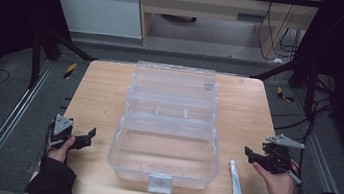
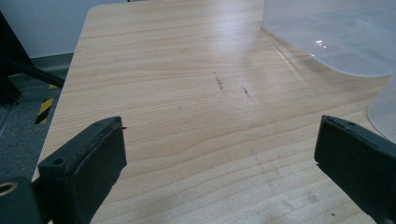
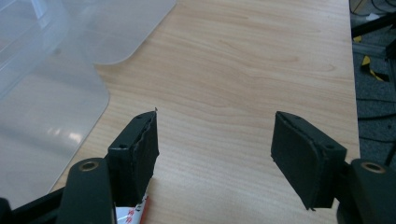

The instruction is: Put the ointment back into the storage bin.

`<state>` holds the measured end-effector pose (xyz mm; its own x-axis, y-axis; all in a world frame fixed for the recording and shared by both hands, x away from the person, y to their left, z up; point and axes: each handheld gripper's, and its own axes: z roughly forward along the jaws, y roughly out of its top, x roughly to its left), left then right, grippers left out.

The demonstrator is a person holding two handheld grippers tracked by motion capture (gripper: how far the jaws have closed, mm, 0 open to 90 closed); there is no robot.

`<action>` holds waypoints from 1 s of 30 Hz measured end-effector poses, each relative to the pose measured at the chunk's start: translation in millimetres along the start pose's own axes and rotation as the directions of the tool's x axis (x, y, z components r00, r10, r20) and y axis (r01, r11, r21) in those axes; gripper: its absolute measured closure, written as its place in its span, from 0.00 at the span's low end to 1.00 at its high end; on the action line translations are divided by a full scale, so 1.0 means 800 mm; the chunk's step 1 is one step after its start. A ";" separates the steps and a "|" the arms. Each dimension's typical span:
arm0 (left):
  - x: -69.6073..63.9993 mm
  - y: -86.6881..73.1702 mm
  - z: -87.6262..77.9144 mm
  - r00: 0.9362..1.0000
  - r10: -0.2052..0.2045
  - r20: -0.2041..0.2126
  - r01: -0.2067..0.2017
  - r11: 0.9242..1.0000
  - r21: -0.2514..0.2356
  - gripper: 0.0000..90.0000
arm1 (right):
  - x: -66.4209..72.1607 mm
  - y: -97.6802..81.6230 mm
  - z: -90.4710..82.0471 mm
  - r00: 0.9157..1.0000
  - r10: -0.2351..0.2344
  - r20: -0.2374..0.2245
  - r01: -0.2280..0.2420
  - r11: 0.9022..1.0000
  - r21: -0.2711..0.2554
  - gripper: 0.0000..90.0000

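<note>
The open plastic box is sitting mid-table; a small tube is lying just right of the box.

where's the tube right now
In the high view the tube lies flat on the table near its front edge, between the clear box and the right gripper, apart from both.

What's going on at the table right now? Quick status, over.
Left gripper and right gripper open, empty. Clear box open, centre. Tube by right gripper, nothing blocking.
</note>
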<state>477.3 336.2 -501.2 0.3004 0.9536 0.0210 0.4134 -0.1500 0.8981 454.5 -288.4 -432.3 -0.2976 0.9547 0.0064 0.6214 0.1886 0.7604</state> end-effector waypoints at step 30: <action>0.000 0.000 0.000 1.000 -0.010 -0.017 0.010 1.000 0.001 0.02 | 0.035 0.015 -0.028 0.992 -0.088 -0.090 0.105 0.972 0.210 0.36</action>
<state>477.0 336.5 -501.1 0.2812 0.9595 0.0195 0.4176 -0.1406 0.8977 437.6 -264.2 -408.5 -0.4146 0.9100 -0.0022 0.7252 0.3319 0.6033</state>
